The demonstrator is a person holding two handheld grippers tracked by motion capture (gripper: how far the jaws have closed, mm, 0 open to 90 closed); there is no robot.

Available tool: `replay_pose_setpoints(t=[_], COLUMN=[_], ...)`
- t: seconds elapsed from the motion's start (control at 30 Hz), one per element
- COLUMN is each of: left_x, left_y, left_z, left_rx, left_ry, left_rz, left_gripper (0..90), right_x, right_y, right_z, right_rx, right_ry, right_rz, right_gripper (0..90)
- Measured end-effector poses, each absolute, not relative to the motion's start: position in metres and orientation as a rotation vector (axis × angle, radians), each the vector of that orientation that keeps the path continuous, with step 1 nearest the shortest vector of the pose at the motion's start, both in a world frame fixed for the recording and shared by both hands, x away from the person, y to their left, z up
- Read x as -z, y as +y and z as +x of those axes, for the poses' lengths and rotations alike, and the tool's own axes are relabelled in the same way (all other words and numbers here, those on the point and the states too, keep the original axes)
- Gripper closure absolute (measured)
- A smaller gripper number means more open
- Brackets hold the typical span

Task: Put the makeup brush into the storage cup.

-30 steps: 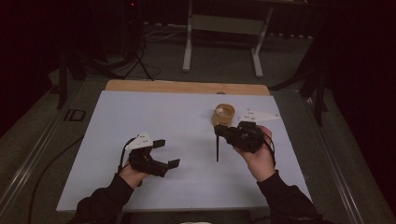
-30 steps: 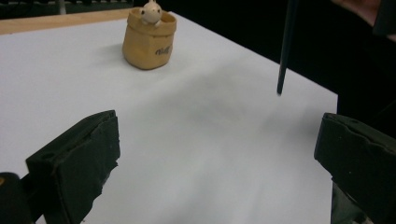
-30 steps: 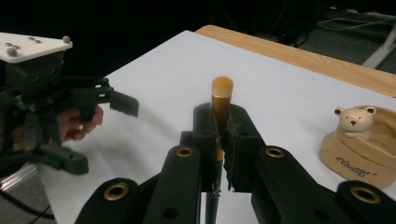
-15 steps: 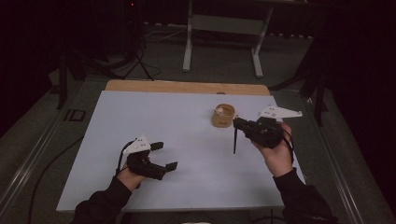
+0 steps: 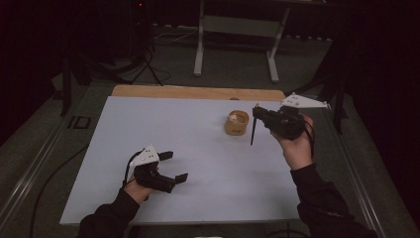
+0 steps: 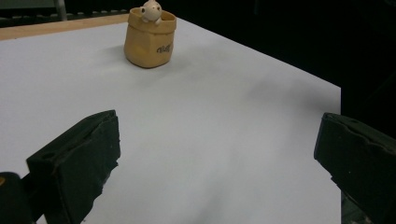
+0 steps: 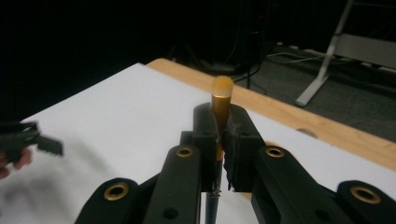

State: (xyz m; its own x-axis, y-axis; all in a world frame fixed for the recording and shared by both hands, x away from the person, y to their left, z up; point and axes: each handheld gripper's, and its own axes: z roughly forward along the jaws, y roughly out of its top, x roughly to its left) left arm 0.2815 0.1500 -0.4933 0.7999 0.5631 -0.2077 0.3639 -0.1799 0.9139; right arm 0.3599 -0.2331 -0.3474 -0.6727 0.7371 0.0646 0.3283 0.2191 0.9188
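Right now your right gripper [image 5: 256, 115] is clamped on a brush [image 5: 253, 133], held up off the table [image 5: 198, 129] near its far right side. Seen from above, the dark handle hangs down from the jaws toward the white surface, its lower end just right of the pot [image 5: 236, 123] and apart from it. In the right gripper view the two black pads are pressed together on the brush [image 7: 221, 100], and a gold ferrule with a pale rounded tip stands up above them. Whether the lower tip touches the table you cannot tell from the high view.

Your left gripper [image 5: 173, 166] sits low at the near left of the table, well apart from the right one. Its jaws stand wide, with nothing between them but bare white surface. In the left gripper view, one pad shows at the lower left and the other at the right edge.

That pot [image 6: 149, 38] is a small tan one shaped like a sack, upright on the table's far half. It has dark lettering on its side and a small pale figure [image 6: 151, 10] peeking over its rim. Behind the white sheet, a wooden edge [image 5: 198, 92] runs along the far side. Your left gripper [image 7: 28, 136] also shows blurred at the left edge of the right gripper view.
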Motion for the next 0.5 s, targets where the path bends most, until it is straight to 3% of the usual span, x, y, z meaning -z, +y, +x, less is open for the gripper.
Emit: replay_pose_setpoints(t=[0.5], left_x=[0.498], left_y=[0.150], left_z=[0.281], left_rx=[-0.187], left_ry=[0.705], left_rz=[1.791], left_gripper=[1.1], right_x=[0.330], right_y=[-0.228], right_z=[0.394], right_rx=[-1.433], right_ry=[2.002], right_rz=[0.999], right_gripper=[84.0])
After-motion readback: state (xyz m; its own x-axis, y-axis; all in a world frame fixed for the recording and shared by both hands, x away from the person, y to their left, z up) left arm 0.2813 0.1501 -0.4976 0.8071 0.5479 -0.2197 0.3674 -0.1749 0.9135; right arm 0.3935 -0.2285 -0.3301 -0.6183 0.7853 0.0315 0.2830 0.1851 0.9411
